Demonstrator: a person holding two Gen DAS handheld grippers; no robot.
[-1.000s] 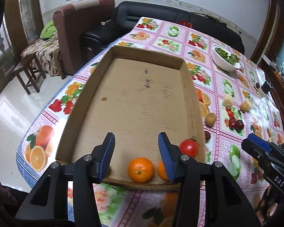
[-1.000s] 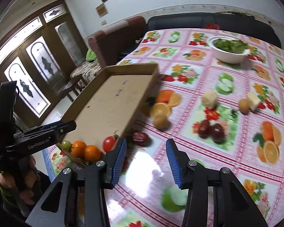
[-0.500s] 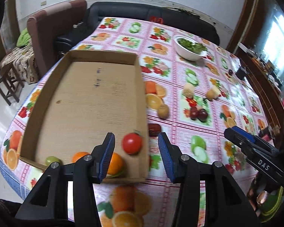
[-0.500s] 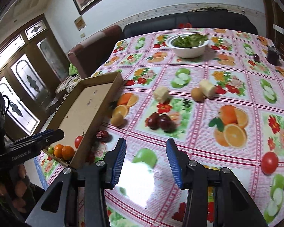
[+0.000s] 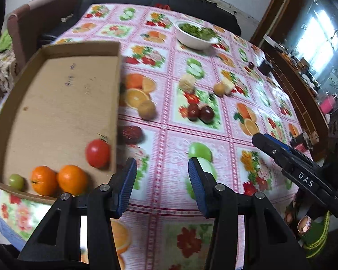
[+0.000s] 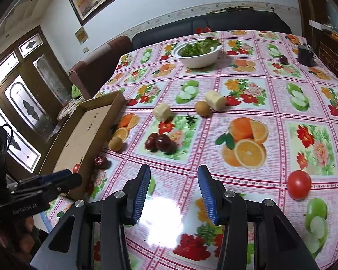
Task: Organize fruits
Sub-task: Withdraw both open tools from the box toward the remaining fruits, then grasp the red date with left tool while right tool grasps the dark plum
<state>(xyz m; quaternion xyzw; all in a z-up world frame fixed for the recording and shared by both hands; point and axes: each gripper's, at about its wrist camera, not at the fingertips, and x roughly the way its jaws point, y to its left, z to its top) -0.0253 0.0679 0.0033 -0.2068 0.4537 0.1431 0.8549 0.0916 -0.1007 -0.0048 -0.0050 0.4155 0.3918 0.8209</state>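
Cardboard tray: holds tomato, two oranges. Loose tomato lies on bench, right of right tool. Both tools, including left tool, spread, empty. Step: between fetches; next, straddle a loose fruit.

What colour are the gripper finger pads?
Blue, ribbed pads on black fingers; clearest in the right wrist view.

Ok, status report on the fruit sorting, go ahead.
Left gripper open, empty. Right gripper open, empty. Cardboard tray holds red tomato, two oranges, small green fruit. Second tomato loose on tablecloth; nothing blocking.
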